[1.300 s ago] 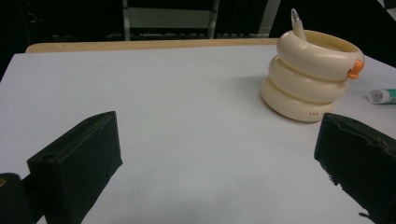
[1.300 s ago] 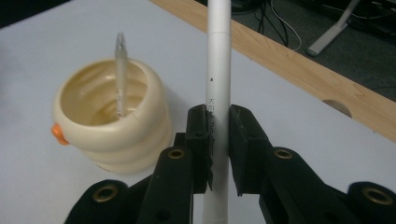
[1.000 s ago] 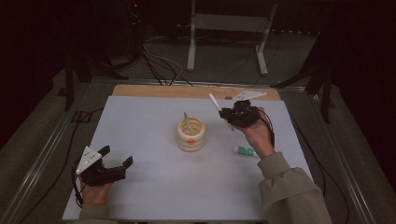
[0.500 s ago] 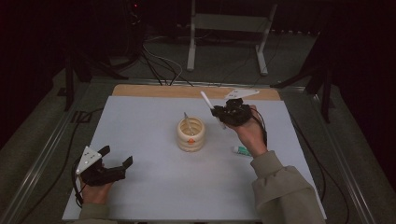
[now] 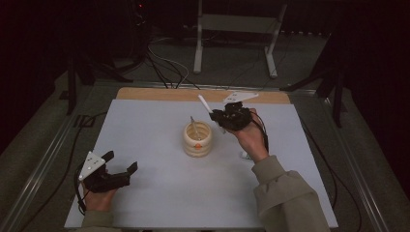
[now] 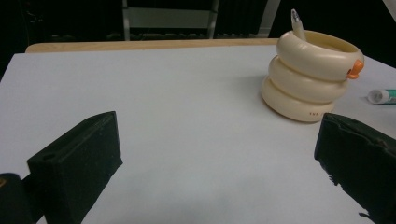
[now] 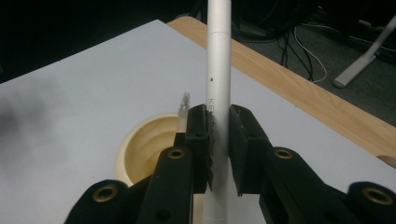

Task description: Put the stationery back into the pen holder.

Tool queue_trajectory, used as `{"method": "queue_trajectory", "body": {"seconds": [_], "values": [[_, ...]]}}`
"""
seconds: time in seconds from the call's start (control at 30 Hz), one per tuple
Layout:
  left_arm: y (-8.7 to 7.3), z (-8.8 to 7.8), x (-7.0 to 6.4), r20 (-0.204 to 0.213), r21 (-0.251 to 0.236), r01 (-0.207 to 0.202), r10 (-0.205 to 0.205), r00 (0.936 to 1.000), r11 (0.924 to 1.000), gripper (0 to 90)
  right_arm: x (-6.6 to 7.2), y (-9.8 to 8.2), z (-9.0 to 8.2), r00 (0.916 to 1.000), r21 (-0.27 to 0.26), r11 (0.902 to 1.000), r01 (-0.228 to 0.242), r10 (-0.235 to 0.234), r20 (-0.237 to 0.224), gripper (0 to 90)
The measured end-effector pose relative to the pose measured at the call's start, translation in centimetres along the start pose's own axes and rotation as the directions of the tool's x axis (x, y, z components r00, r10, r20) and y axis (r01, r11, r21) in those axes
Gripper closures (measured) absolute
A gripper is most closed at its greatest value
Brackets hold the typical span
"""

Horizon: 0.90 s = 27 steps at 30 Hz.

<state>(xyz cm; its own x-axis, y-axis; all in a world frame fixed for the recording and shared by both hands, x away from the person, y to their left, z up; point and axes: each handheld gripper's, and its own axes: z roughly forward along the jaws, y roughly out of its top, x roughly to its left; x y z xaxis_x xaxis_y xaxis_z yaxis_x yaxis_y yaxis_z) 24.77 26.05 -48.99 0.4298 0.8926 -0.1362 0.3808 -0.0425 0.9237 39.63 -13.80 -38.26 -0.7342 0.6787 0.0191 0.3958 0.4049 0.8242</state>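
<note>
A cream ringed holder (image 5: 197, 139) with an orange beak stands mid-table, one pen (image 5: 194, 127) leaning inside it. My right gripper (image 5: 216, 114) hovers just right of and above the holder, shut on a white pen (image 5: 204, 104) that slants up to the left. In the right gripper view the jaws clamp the white pen (image 7: 218, 93) over the holder's mouth (image 7: 144, 144). My left gripper (image 5: 121, 164) rests low at the table's front left, open and holding nothing; its view shows the holder (image 6: 310, 77) far ahead to the right.
A small white and green tube (image 6: 383, 96) lies on the white mat (image 5: 154, 145) right of the holder, partly behind the right hand (image 5: 245, 155). A wooden strip (image 5: 159, 94) edges the far side. Cables and a stand's legs (image 5: 232, 43) lie on the floor beyond.
The right hand has carried the white pen leftward, from right of the holder to close above its right rim. The left gripper has stayed put.
</note>
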Motion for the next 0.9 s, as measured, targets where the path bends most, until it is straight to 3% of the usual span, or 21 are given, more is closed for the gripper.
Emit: {"method": "queue_trajectory", "body": {"seconds": [0.9], "values": [[0.0,0.0,0.0,0.002,0.000,0.000,0.000,1.0000,1.0000,1.0,1.6,0.1,3.0,0.9996,-0.018,0.9998,-0.009,0.009,-0.027,79.1]]}}
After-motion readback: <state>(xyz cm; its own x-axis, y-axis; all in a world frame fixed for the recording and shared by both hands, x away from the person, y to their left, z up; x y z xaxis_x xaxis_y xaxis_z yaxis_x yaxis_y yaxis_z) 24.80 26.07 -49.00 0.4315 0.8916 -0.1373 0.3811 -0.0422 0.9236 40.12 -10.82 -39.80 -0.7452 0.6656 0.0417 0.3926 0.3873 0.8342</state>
